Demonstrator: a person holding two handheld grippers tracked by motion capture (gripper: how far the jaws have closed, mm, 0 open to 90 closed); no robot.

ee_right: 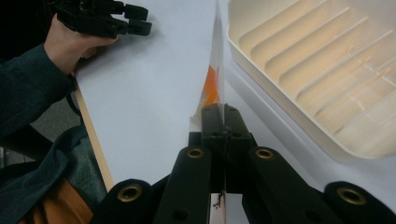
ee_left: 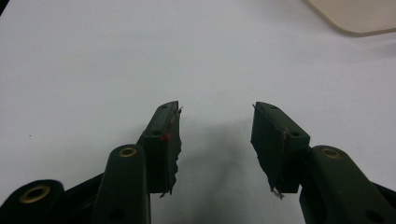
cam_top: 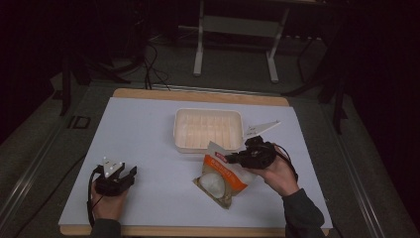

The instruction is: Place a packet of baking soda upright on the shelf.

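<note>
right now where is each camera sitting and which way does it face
High view: above the person's side, looking forward and down at the table, tray and packet; both hands and forearms enter from the bottom.
Left gripper view: rides the left gripper, looking along its open jaws at bare table, with a tray corner at top right.
Right gripper view: rides the right gripper, shut on the packet's edge, tray to its right; the left hand and sleeve show.
Shared: all three views catch the tray.
</note>
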